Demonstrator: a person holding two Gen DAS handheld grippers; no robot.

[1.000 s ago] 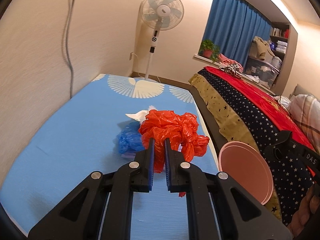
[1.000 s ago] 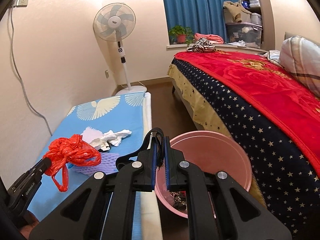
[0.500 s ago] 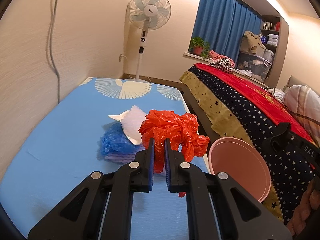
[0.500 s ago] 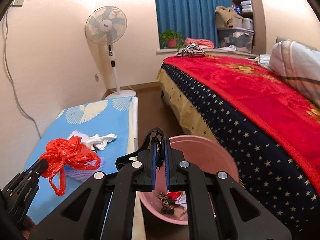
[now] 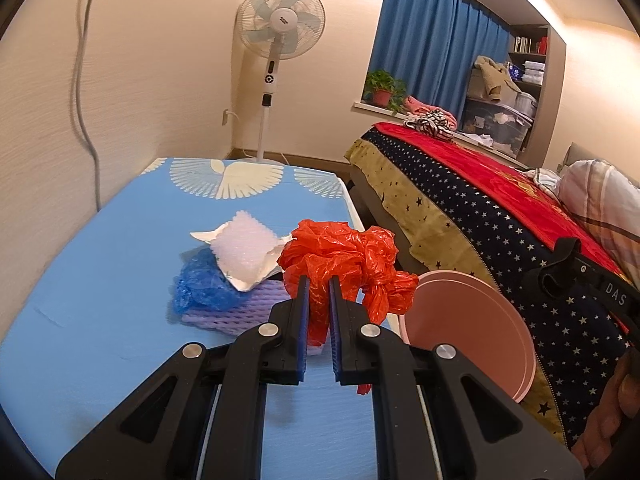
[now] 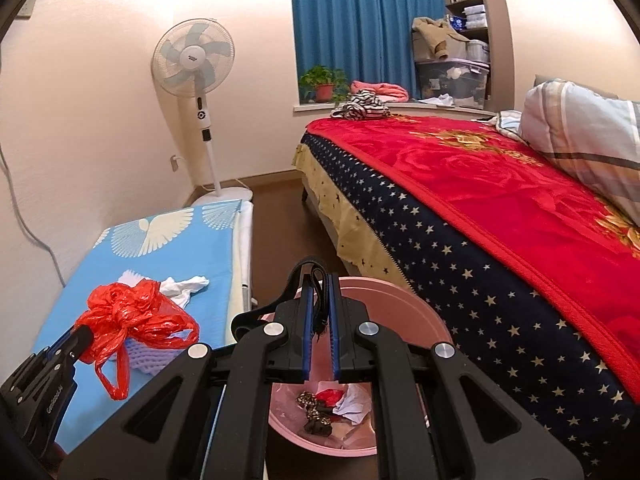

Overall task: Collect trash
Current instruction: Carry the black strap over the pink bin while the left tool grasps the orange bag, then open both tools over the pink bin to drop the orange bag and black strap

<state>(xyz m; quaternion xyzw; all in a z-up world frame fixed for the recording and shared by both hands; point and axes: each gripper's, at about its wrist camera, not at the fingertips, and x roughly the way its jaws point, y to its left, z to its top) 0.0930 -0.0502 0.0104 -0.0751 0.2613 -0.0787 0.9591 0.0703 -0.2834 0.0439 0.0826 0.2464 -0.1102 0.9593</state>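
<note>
Left of our left tongs (image 5: pixel 318 292), on the blue mat (image 5: pixel 100 280), lie a blue plastic wad (image 5: pixel 200 286) and a white foam piece (image 5: pixel 246 250) atop a purple foam net (image 5: pixel 244 310); the left tongs themselves are clamped on the red plastic bag (image 5: pixel 344 258), which bunches just beyond their tips, clear of the mat; to their right stands the pink bin (image 5: pixel 468 328), beside the bed (image 5: pixel 500 216); our right tongs (image 6: pixel 320 300) are pinched together on a black strap (image 6: pixel 310 270) at the bin's near rim (image 6: pixel 404 302), with scraps of trash (image 6: pixel 332 404) lying in the bin below them.
</note>
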